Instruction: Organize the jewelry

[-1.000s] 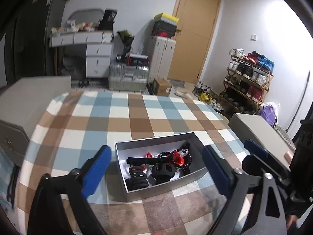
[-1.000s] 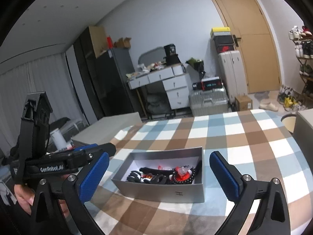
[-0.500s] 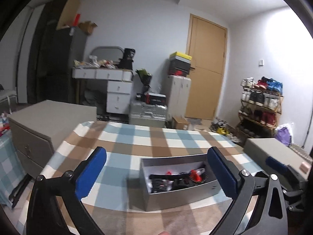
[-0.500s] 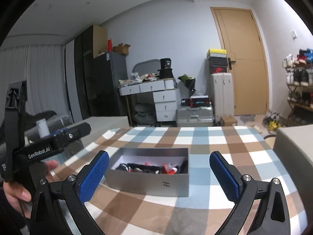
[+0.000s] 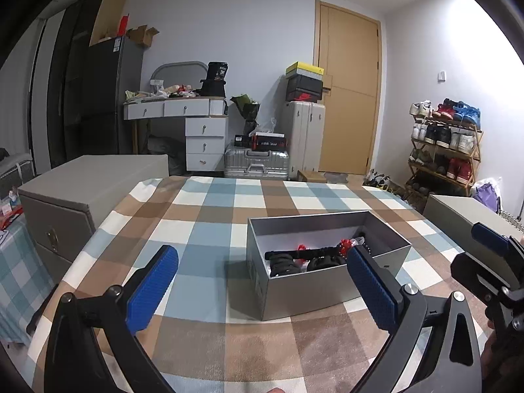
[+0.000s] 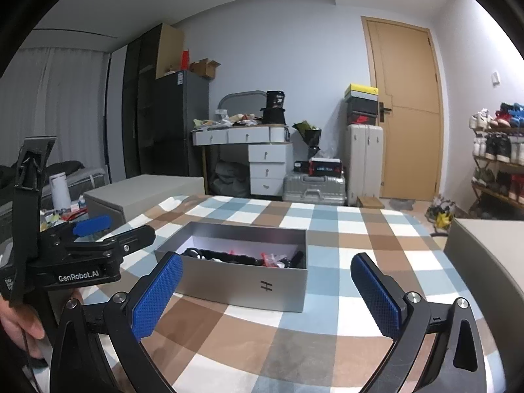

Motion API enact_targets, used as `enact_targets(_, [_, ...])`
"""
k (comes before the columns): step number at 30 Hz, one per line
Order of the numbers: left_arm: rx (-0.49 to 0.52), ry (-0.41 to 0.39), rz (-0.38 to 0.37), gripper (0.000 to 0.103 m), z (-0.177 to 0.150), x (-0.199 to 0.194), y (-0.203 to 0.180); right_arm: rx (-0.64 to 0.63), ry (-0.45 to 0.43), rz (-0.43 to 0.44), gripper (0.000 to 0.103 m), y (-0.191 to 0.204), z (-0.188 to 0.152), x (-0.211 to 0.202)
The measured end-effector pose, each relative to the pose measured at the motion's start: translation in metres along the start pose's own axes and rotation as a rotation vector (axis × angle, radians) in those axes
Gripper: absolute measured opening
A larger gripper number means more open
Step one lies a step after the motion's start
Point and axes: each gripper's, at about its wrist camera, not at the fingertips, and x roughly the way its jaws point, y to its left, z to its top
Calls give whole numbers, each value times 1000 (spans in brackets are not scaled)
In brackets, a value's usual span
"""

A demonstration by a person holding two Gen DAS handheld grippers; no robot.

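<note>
left gripper [image 5: 262, 288] fingers spread wide, nothing between them; right gripper [image 6: 267, 291] same, fingers apart, empty. both hover low over checked worktop [image 5: 209, 216], short of grey box [image 6: 242, 278]. in left view box sits at 1 o'clock of gripper, in right view at 12. jewelry [image 5: 314, 257] lies tangled inside box: black bands, dark beads, red bits; single pieces hard to tell apart. likely step: reach in for one piece. advice: come over near wall from above, tilt fingers down, pick outermost strand, close slowly, lift clear to avoid dragging whole tangle.
</note>
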Motion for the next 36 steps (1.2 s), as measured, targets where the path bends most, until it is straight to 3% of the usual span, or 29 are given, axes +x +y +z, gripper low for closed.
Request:
enact_targets(8, [83, -61, 40, 102, -2, -13, -18, 3, 35, 0, 103, 0, 0, 6])
enact_targets(14, [64, -56, 45, 102, -1, -11, -13, 36, 78, -8, 103, -7, 0, 13])
enact_targets(36, [58, -57, 52, 102, -1, -10, -12, 24, 52, -19, 103, -5, 1, 6])
